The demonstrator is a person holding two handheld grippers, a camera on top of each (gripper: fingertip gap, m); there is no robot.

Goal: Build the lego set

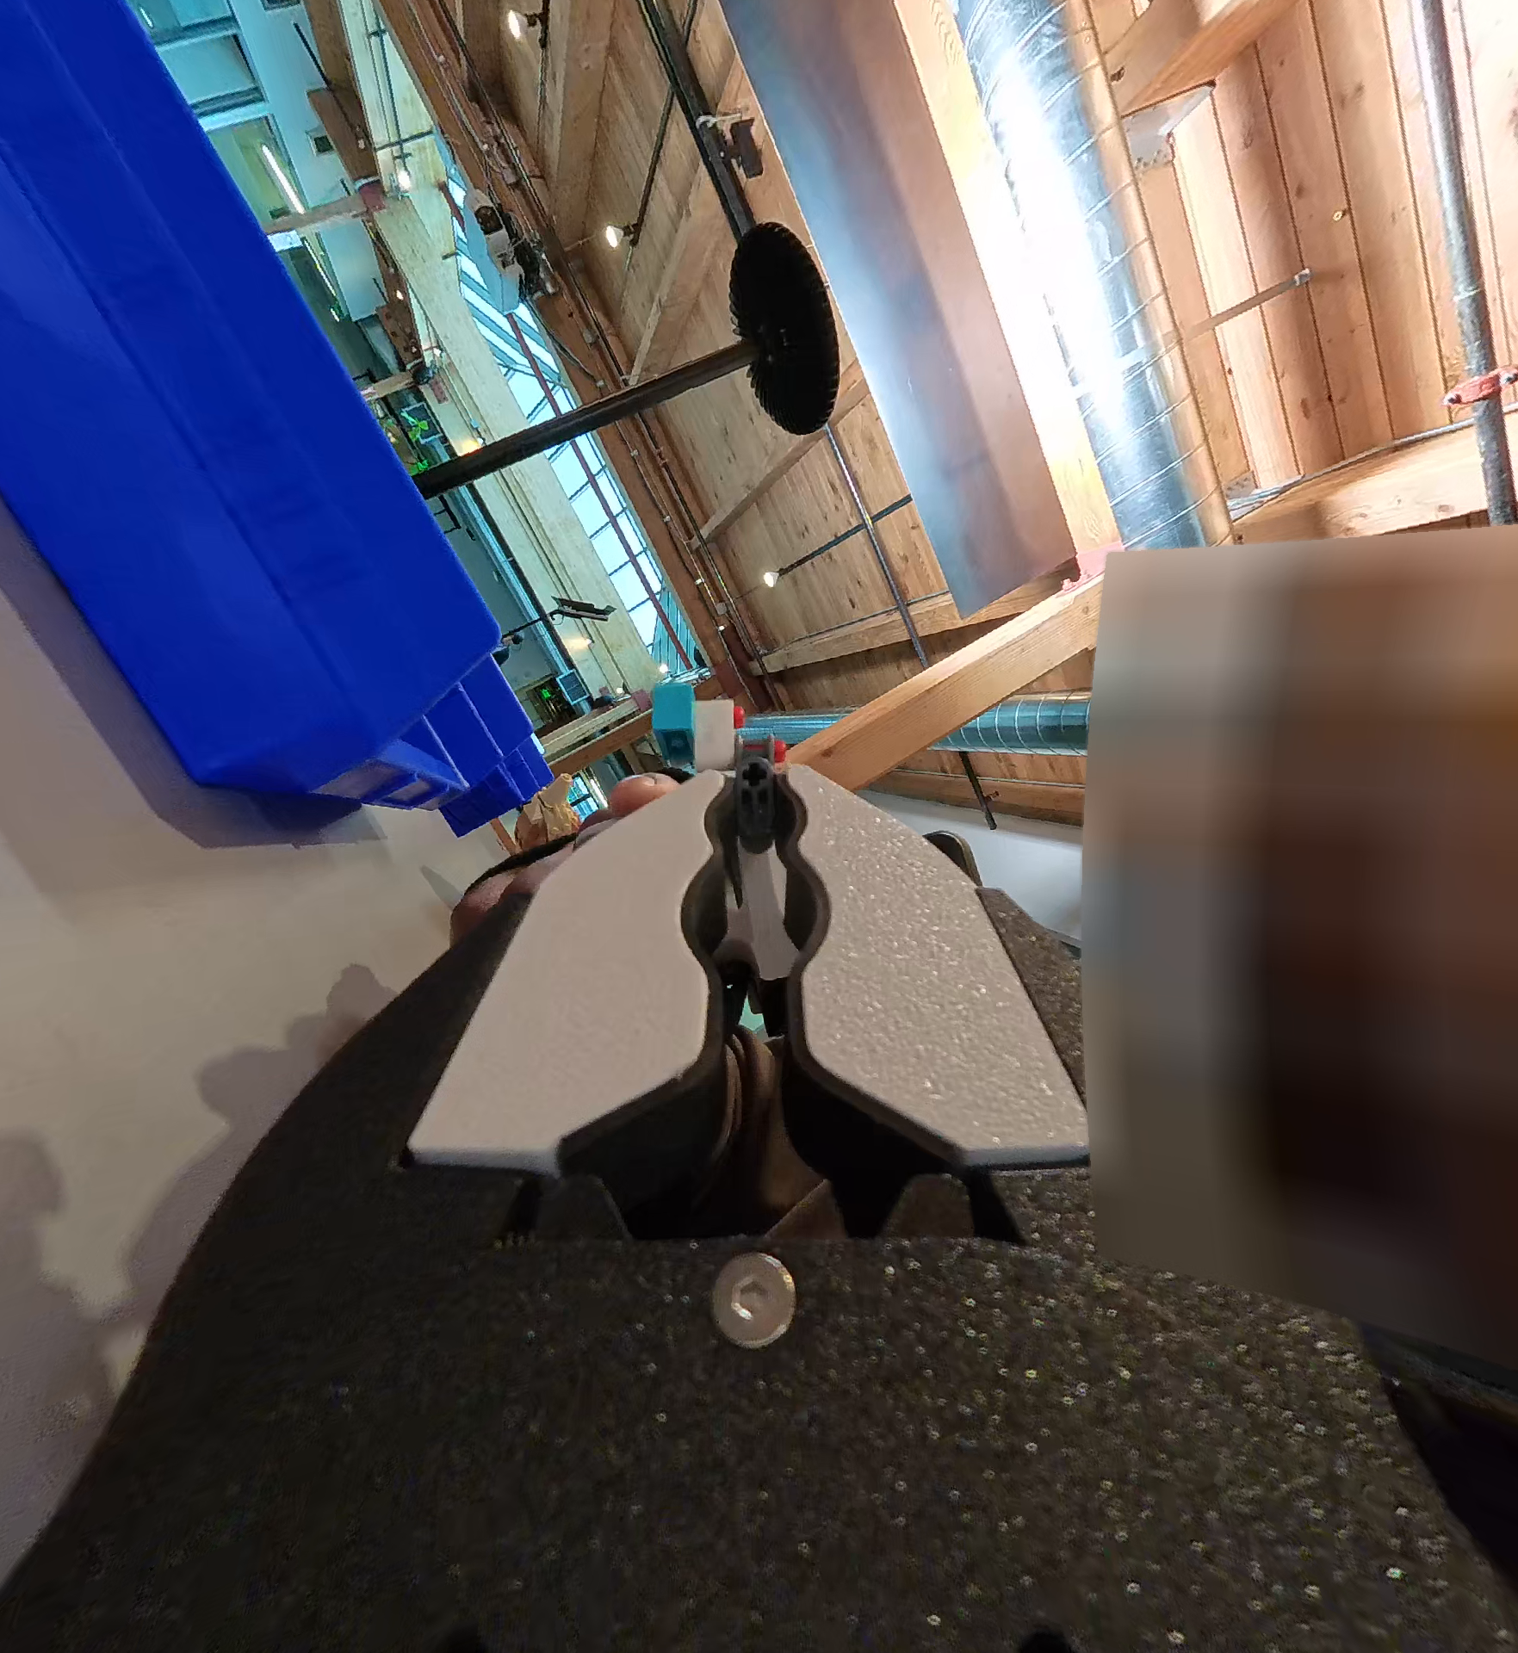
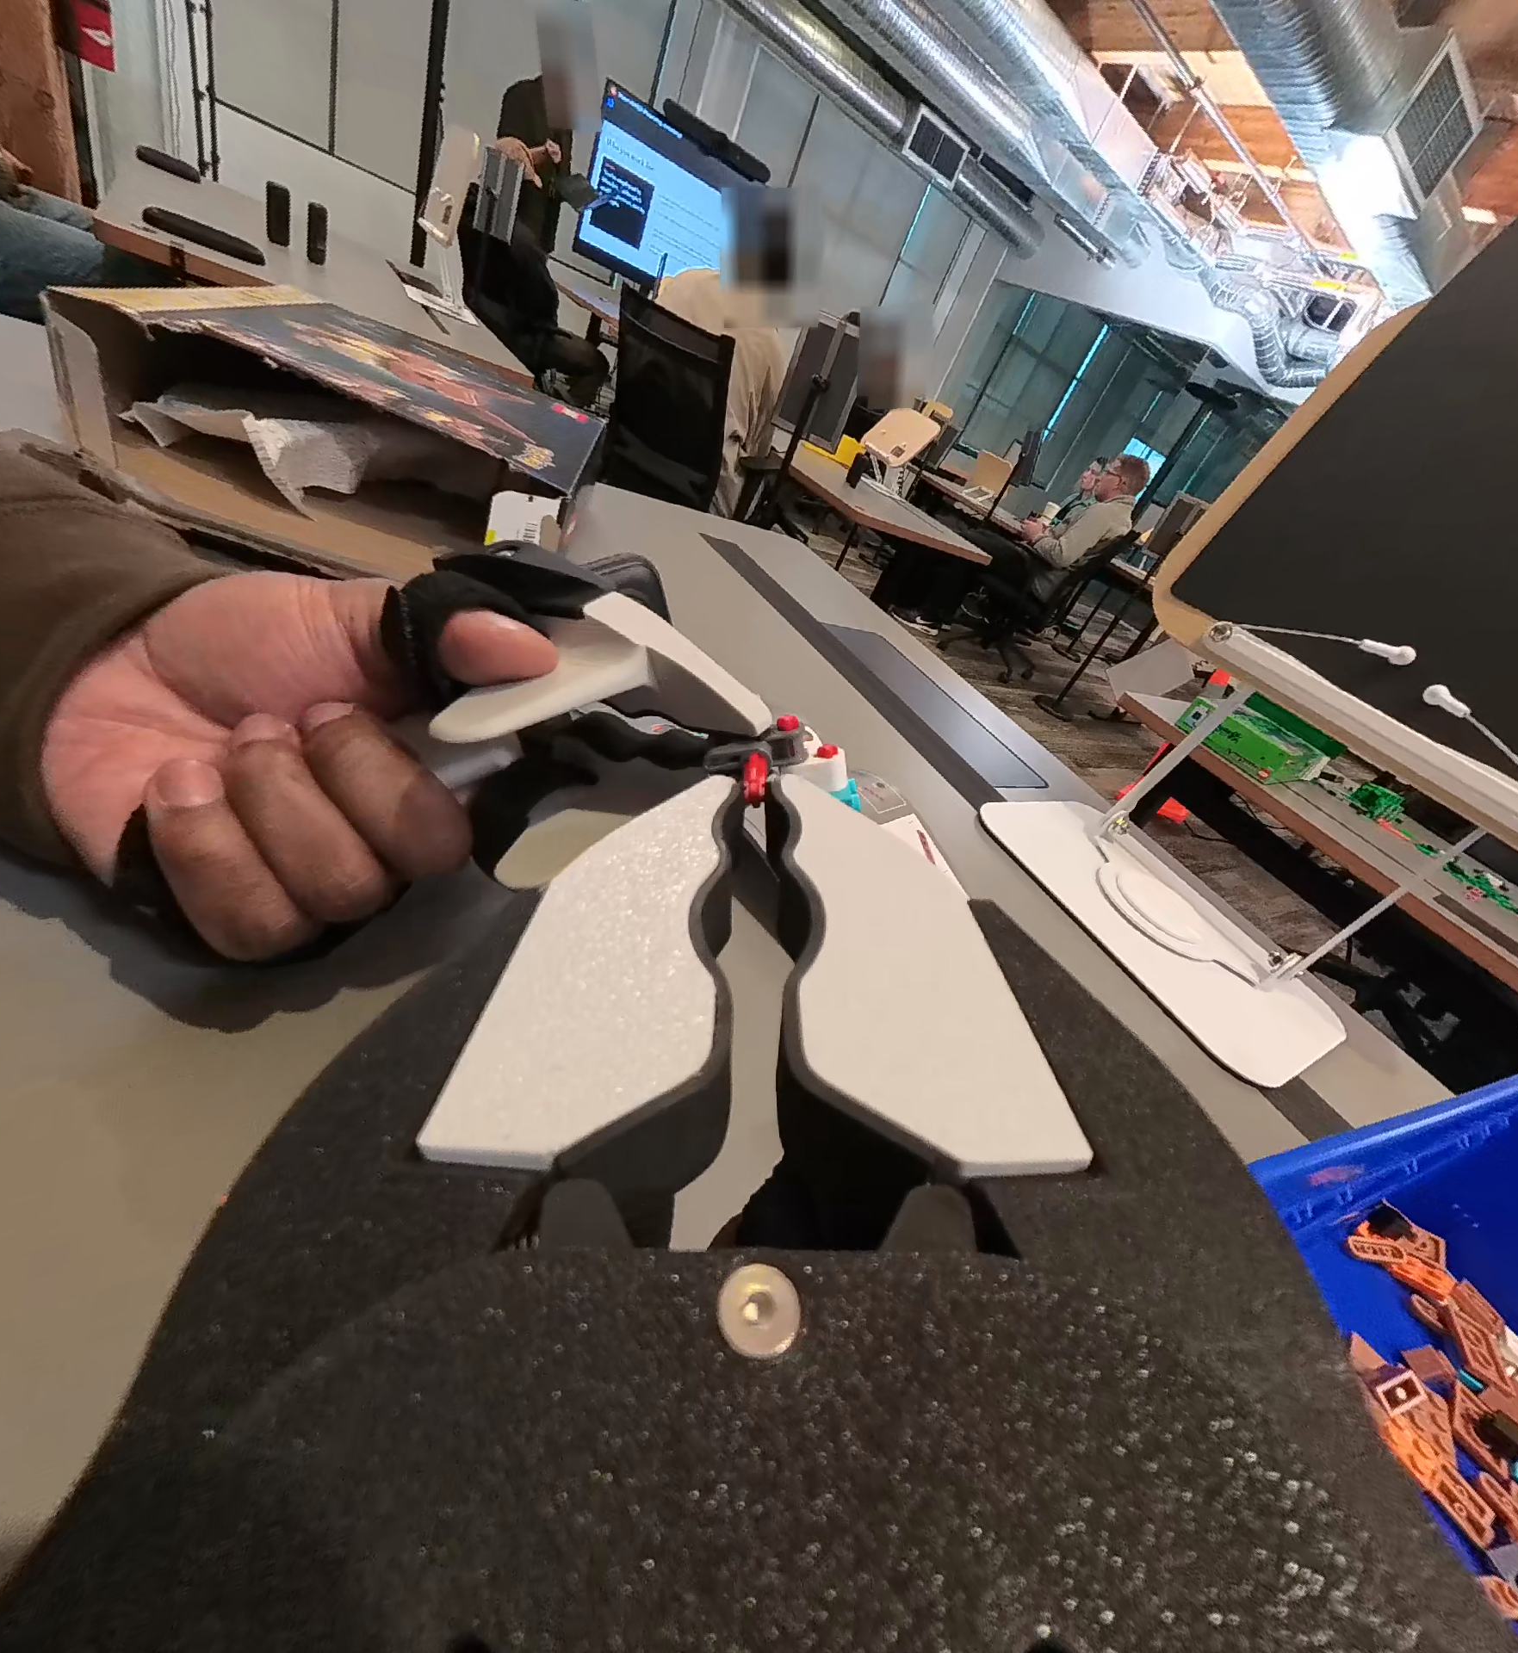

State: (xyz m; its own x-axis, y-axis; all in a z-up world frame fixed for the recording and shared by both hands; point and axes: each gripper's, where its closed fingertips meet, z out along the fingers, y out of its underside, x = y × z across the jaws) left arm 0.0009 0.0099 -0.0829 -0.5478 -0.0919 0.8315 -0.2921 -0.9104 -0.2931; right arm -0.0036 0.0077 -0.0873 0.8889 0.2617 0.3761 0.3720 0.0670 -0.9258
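Observation:
My left gripper [image 1: 755, 796] is shut on a small dark grey lego piece [image 1: 753, 801] that sticks out between its tips. In the right wrist view a hand [image 2: 272, 742] holds the left gripper [image 2: 759, 729] in from the left, with that dark grey piece [image 2: 737, 756] and its red pins at the tips. My right gripper [image 2: 755, 796] is shut on a small red pin [image 2: 753, 778] that meets the grey piece from below. A teal and white lego part [image 2: 831, 774] sits just beyond the tips; it also shows in the left wrist view [image 1: 692, 724].
A blue bin [image 2: 1453, 1190] with several brown lego pieces sits at the lower right. Blue bins [image 1: 200, 429] line the left. An opened lego box [image 2: 334, 376] lies at the far left. A white stand base [image 2: 1166, 930] of a dark board stands to the right on the grey table [image 2: 66, 1073]. Left and right tips are no more than a few centimetres apart.

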